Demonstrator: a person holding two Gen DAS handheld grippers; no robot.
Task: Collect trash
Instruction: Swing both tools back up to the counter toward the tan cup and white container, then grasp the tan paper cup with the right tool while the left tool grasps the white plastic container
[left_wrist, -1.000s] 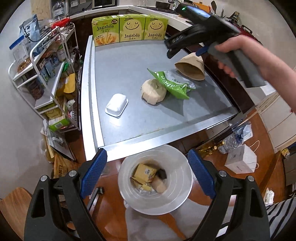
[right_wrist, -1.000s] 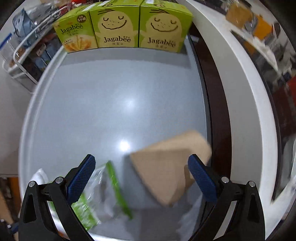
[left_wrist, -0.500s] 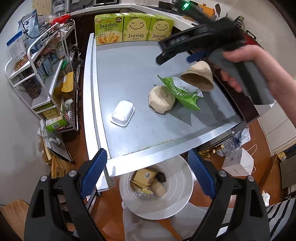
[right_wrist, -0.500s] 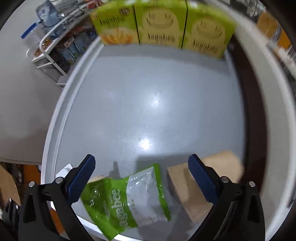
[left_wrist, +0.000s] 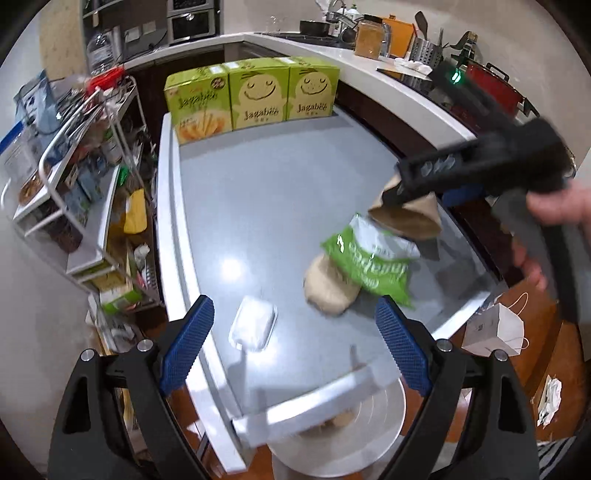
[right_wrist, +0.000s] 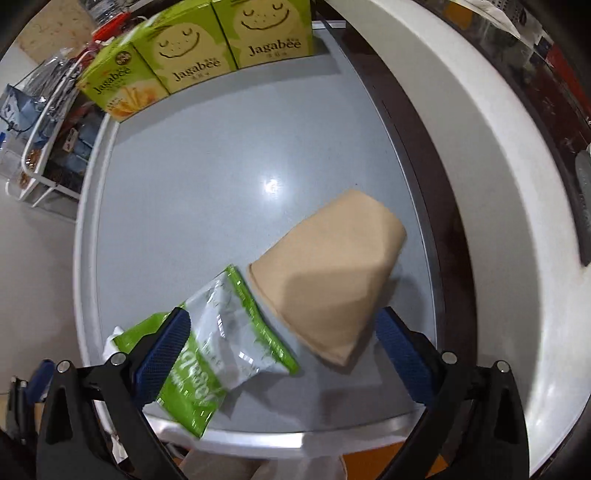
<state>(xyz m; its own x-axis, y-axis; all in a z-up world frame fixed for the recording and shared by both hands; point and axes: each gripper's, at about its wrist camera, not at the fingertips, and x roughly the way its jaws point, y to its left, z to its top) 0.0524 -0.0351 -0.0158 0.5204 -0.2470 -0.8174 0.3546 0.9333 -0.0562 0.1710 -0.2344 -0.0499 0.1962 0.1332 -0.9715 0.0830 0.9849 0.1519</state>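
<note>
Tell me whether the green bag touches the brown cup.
Touching. The right wrist view shows the green bag's top edge against the brown cup's rim, with no table visible between.

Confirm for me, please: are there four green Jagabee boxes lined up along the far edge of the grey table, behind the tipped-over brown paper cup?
Not quite: there are three green Jagabee boxes, not four, as the left wrist view shows. They do stand along the far edge of the grey table, behind the tipped-over brown paper cup.

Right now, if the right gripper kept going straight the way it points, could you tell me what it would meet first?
Most likely the tan paper cup lying on its side on the grey tabletop; it sits between the open right gripper fingers, though depth is unclear.
</note>
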